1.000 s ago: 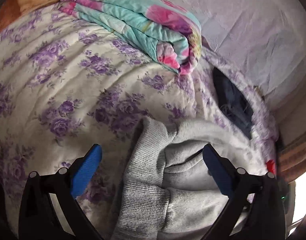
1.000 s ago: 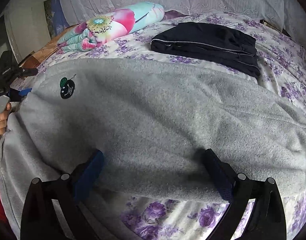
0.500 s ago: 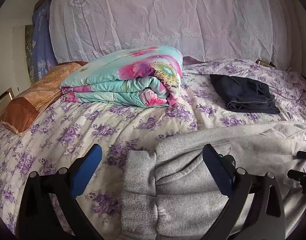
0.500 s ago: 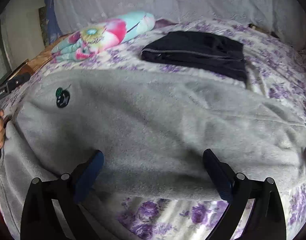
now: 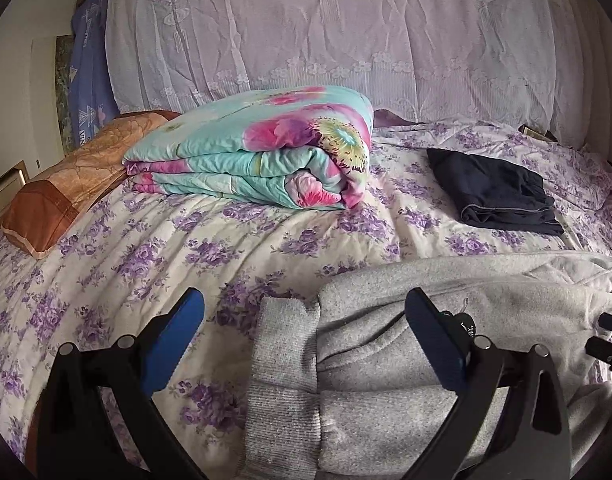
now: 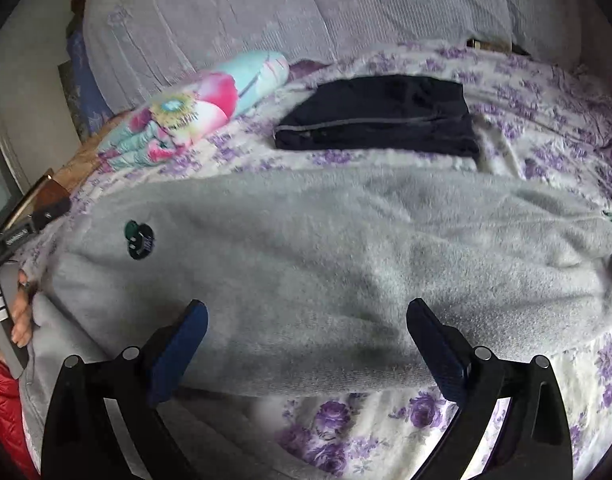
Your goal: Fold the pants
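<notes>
Grey pants (image 6: 326, 280) lie lengthwise across bed (image 5: 146, 260), legs doubled, ribbed cuffs (image 5: 284, 360) between fingers of left tool (image 5: 304, 340). Left tool wide, gripping nothing. Right tool (image 6: 306, 344) wide too, poised over pants' near edge. Folded dark pants (image 5: 494, 196) near far edge. Risks: thick fleece slips from shallow pinch; only top layer caught, so layers separate; fold lands skewed; pants drag dark pile.
</notes>
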Demonstrator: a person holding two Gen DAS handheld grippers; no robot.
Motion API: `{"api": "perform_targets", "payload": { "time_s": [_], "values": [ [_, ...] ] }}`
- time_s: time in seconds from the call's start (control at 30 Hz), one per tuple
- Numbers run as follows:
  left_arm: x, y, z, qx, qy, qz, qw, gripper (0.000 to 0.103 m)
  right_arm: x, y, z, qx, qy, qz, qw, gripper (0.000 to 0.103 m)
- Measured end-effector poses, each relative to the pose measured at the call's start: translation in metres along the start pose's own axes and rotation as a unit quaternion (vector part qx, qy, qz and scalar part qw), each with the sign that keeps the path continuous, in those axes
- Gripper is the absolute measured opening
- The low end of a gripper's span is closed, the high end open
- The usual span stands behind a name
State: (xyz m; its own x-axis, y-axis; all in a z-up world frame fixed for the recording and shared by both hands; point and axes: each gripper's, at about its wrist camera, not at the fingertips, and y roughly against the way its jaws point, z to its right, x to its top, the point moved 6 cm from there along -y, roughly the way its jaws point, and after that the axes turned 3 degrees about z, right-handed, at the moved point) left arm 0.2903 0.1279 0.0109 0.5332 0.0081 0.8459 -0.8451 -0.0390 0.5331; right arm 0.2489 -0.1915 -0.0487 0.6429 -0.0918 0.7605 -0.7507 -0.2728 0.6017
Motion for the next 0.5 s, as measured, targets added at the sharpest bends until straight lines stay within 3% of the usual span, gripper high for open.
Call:
{"api": "perform_targets", "payload": {
  "time_s": [0.17,0.5],
  "values": [
    [-0.002,-0.005,-0.001,-0.004,0.001,-0.013,0.9999,0.098,0.014,0.036,0.005,0.038,-0.022,0.085,0.995,0.1],
    [-0.006,-0.013,0.003,-0.016,-0.002,-0.028,0.9995,0.098,0.021,0.047,0.015,0.065,-0.051,0.121,0.989,0.1]
  ]
}}
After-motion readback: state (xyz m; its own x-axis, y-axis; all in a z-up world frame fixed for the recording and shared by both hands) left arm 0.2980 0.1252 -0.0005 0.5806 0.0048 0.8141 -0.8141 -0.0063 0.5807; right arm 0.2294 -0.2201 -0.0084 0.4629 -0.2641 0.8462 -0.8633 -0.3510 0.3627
